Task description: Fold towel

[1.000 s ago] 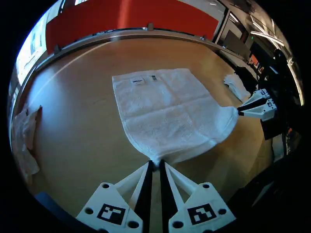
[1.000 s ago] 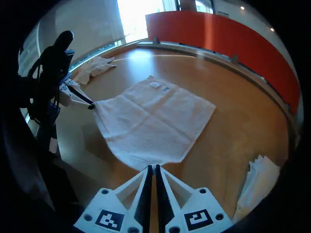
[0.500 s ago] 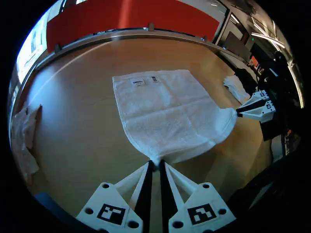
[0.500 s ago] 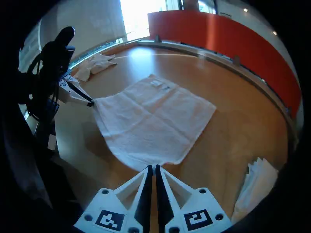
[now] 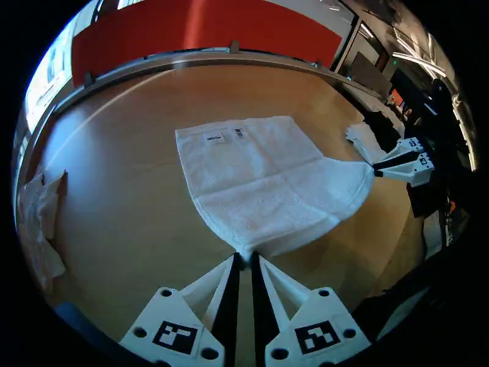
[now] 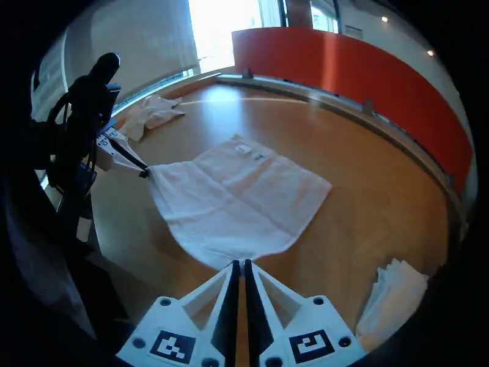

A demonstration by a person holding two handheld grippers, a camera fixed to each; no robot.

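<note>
Setting: wooden surface (image 5: pixel 122 183) with a curved rim, a red panel (image 5: pixel 202 30) standing behind its far edge, and daylight from a window (image 6: pixel 220 30) beyond.
Far left: a crumpled cloth (image 5: pixel 36 208) lies near the rim, well apart from the work.
Left claw: the left claw (image 5: pixel 244 262) has its fingers pressed together on one near corner of the towel (image 5: pixel 263 177). In the right gripper view it appears at the left, with that corner drawn to a point at its tips.
Towel position: middle of the surface, a single open layer with faint crease lines. The far edge, which carries two small tags (image 5: pixel 223 136), lies flat. The near edge is raised and sags in a curve between the two claws, casting a shadow beneath.
Right claw: the right claw (image 6: pixel 240 266) is closed the same way, pinching the other near corner. The left gripper view shows it at the right, holding that corner off the wood.
Far right: a folded stack (image 6: pixel 391 293) of white cloths sits near the rim, apart from the towel.
Done: both near corners are gripped and lifted; I judge this to be the start of the first fold.
Left: no layer lies over another yet. The near edge has to be carried across to the tagged edge, laid down and matched. It probably needs folding again to come near the folded stack in shape.
</note>
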